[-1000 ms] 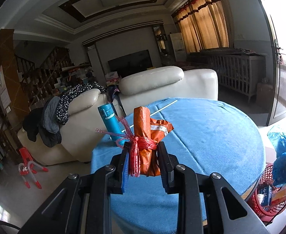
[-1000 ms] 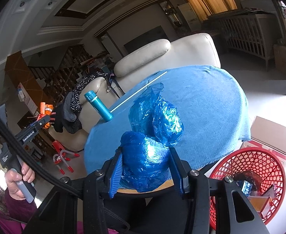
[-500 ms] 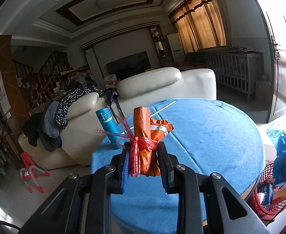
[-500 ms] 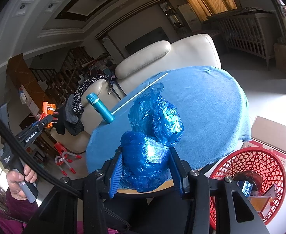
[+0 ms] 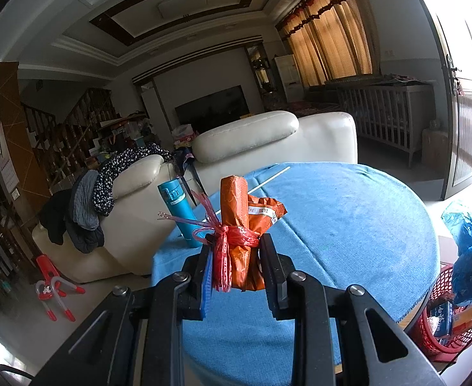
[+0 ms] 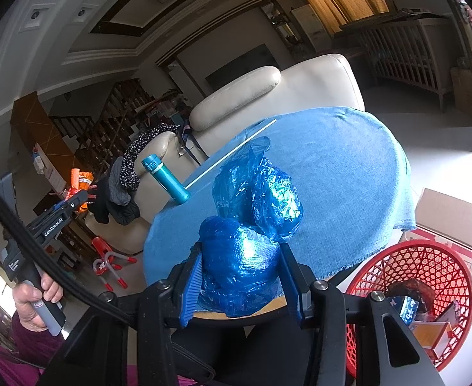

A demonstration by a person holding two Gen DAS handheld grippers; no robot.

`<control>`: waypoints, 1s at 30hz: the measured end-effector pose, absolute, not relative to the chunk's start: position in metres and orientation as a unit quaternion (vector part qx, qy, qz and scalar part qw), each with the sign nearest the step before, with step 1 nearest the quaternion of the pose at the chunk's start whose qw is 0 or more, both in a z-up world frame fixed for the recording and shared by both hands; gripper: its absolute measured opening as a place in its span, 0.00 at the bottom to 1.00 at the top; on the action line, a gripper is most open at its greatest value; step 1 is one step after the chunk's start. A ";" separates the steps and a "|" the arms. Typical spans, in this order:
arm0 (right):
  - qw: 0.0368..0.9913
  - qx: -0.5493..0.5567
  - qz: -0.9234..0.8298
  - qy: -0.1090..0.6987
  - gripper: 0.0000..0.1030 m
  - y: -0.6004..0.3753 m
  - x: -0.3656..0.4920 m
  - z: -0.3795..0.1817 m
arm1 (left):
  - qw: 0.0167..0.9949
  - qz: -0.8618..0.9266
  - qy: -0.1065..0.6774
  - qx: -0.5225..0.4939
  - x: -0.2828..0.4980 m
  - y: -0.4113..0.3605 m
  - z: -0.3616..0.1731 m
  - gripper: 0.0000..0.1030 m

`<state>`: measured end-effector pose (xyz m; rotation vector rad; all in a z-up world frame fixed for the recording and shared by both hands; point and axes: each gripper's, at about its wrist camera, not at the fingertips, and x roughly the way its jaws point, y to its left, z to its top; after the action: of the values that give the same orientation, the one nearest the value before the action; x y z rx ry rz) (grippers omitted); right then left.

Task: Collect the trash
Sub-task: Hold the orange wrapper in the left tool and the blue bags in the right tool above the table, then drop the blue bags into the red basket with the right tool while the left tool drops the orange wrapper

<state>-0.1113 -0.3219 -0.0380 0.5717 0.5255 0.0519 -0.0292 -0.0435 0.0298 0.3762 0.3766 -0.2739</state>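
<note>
"GenRobot.AI" printed on left gripper [image 6: 75, 197] (frame left); it pinches orange wrapper bundle [image 5: 242, 234], label illegible. Right gripper [image 6: 240, 276] clamps crinkly blue plastic bag [image 6: 252, 225], centre; red mesh basket [image 6: 429, 273] lower right.

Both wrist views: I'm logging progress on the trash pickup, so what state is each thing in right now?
Left gripper: shut on the orange wrapper bundle.
Orange wrapper bundle: rolled, tied with red string, held upright.
Right gripper: shut on the blue plastic bag.
Blue plastic bag: crumpled, held off the table.
Red basket: on the floor, partly filled.
Teal bottle: capped, upright on the table.
</note>
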 end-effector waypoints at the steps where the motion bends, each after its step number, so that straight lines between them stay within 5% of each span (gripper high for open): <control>1: 0.926 0.277 0.025 0.256 0.46 -0.322 -0.111 -0.038 | 0.956 -0.134 0.185 0.186 -0.029 -0.044 0.030 0.28; 19: 0.923 0.288 0.023 0.254 0.46 -0.325 -0.116 -0.040 | 0.946 -0.149 0.188 0.217 -0.026 -0.059 0.028 0.28; 30: 0.930 0.272 -0.024 0.247 0.46 -0.358 -0.149 -0.016 | 0.893 -0.294 0.194 0.279 -0.040 -0.138 0.033 0.28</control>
<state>-0.1490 -0.3577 -0.0163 0.5580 0.5068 -0.0498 -0.0404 -0.1385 0.0328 0.5782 0.4020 -0.6103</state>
